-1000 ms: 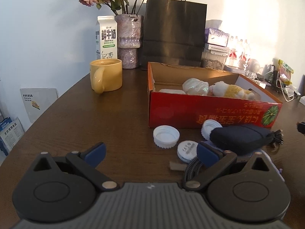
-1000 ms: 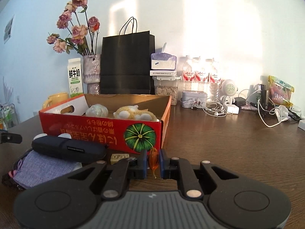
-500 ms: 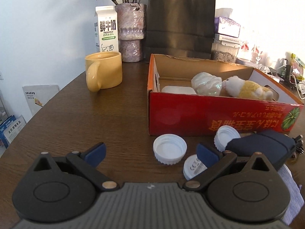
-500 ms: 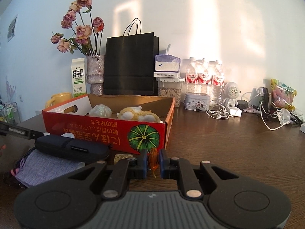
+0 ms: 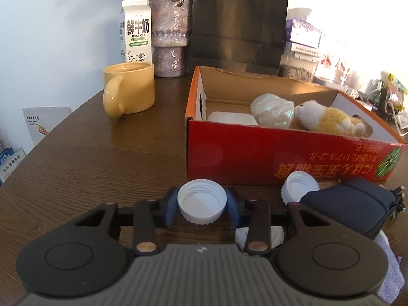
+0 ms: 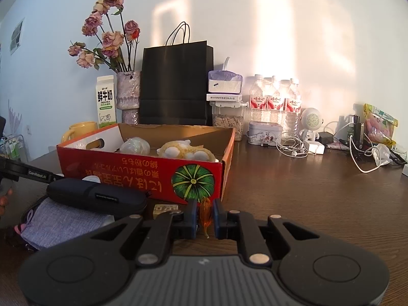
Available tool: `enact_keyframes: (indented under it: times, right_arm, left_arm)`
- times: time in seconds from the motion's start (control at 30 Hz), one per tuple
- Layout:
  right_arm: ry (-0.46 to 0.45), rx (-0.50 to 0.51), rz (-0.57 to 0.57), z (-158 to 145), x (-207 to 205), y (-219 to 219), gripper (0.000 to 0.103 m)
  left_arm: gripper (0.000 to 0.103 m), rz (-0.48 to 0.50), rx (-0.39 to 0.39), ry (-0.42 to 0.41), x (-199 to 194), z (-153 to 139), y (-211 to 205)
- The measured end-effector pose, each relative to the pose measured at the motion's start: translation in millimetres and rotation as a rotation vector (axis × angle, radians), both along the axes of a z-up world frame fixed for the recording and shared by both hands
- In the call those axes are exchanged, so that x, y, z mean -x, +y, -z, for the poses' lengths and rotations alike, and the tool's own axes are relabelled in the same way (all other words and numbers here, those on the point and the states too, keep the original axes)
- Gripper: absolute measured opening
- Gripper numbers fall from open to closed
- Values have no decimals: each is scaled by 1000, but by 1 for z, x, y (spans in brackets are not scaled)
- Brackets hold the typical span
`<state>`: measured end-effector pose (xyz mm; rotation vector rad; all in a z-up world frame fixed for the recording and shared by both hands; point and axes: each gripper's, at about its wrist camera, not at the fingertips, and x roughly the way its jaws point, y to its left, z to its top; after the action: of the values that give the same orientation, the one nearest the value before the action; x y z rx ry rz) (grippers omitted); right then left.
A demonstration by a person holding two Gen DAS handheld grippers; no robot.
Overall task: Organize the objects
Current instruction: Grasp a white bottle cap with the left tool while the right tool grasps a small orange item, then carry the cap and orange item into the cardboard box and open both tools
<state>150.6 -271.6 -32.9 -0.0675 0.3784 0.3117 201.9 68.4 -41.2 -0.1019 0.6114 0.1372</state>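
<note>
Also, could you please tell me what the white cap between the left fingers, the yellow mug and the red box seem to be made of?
White cap: apparently plastic, matte, with moulded ridges around its side and thread rings inside. Yellow mug: likely glazed ceramic, given its glossy sheen and thick wall and handle. Red box: cardboard, printed red outside, with a plain brown inside and a slightly ragged back edge.

A white ribbed bottle cap (image 5: 202, 204) sits open side up on the counter (image 5: 102, 158), just before the red cardboard box (image 5: 280, 160); a second white cap (image 5: 299, 185) leans nearby.

Dark wooden table (image 6: 318, 204); pale wall (image 6: 280, 38) with warm sunlight patches.
</note>
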Motion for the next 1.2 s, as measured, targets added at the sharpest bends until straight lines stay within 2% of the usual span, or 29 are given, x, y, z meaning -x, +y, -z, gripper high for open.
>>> enact_keyframes:
  times: [0.4,0.67,0.93,1.2]
  right_arm:
    - [-10,9,-7,0,2,3,12]
    - [-29,10,-65,-7,3,24,12]
    - [-88,-4,-154,-35,-6,64,12]
    - [-109,-45,-185,-51,-24,95,12]
  left_arm:
    - [41,-19,44,-113,33,-15,3]
    - [41,44,44,-198,53,-42,-13]
    - [41,122,55,-262,50,-66,-39]
    - [41,142,84,-292,32,-76,-54]
